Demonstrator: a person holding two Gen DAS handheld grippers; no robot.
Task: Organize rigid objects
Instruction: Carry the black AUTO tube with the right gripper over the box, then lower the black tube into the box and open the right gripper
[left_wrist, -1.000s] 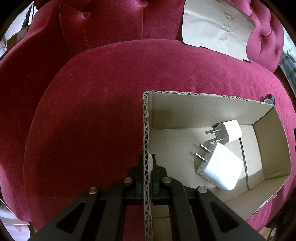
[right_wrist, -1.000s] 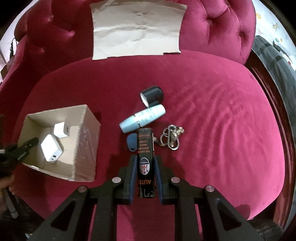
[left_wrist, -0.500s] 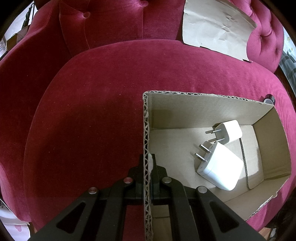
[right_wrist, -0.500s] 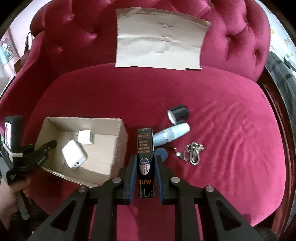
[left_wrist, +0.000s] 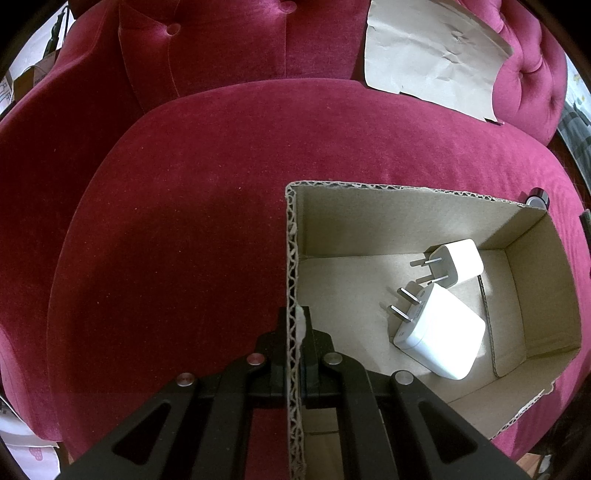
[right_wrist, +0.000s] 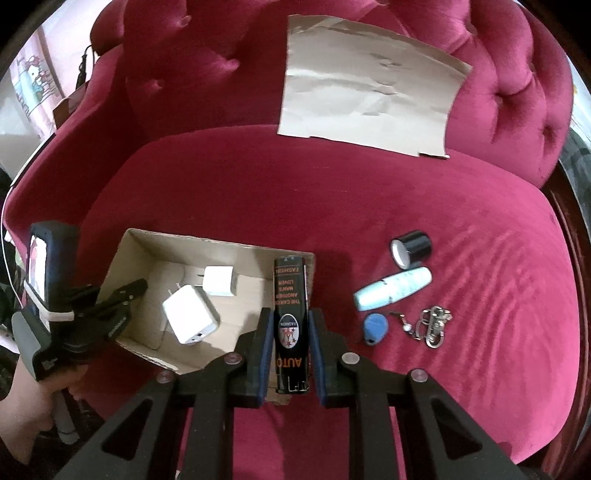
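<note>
My right gripper is shut on a black cylindrical bottle with orange lettering, held above the right wall of an open cardboard box. Two white plug chargers lie inside the box: a large one and a small one. My left gripper is shut on the box's left wall. On the red cushion right of the box lie a black cap, a pale blue tube, a blue key fob and metal key clips.
A torn sheet of brown cardboard leans on the tufted red backrest. A hand holds the left gripper's handle at the seat's left edge. The black cap peeks past the box's far corner.
The right gripper has carried the black bottle leftward from above the loose items to over the box's right wall. The left gripper and the box have stayed still.
</note>
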